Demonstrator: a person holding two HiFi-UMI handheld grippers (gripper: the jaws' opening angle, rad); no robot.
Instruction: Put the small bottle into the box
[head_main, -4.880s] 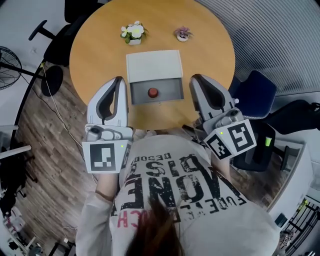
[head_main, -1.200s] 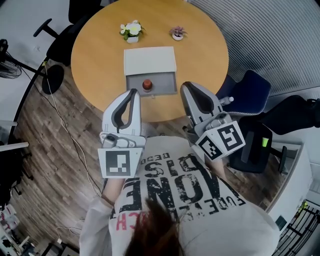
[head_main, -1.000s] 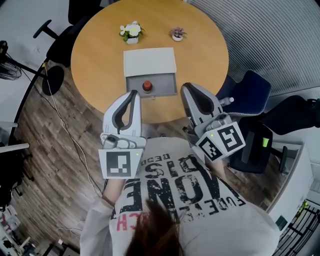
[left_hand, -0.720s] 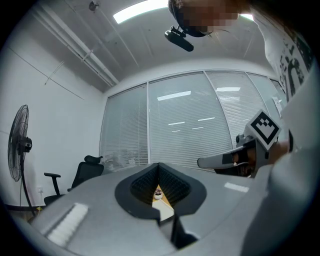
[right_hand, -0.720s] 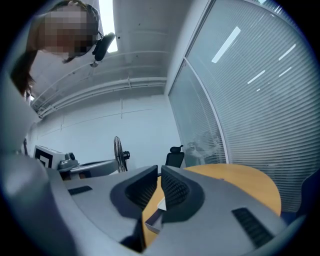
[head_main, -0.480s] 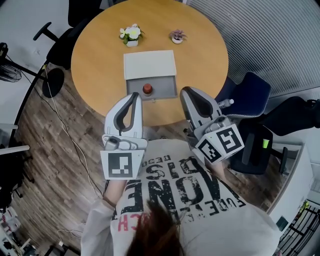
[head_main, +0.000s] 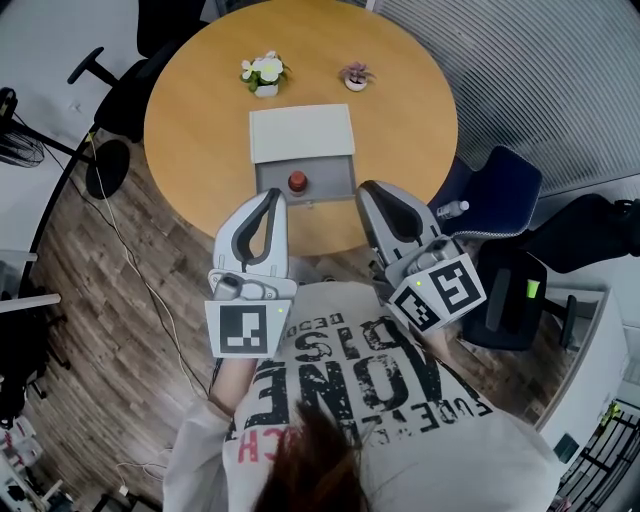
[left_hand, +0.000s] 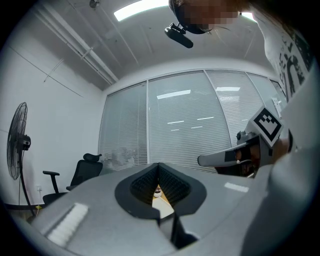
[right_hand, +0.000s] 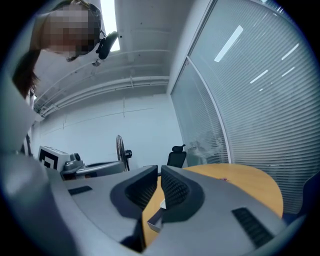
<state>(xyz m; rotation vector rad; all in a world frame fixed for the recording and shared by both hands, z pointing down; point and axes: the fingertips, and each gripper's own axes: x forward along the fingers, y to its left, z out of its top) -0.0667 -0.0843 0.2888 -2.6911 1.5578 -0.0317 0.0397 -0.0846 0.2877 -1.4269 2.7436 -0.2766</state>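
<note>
From the head view, the small bottle (head_main: 297, 181) shows only its red top inside the box (head_main: 301, 135); its body is hidden. In its own view the left gripper (left_hand: 158, 167) covers nearly all the table (left_hand: 162, 204), and the speck (left_hand: 158, 190) beyond its jaws is too small to name. The right gripper view shows only one corner of the box.

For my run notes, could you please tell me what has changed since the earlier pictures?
The left gripper and right gripper drew back from beside the box toward the person, to the table's near edge, both shut and empty. Nothing was taken or released. The small bottle stays in the box.
</note>
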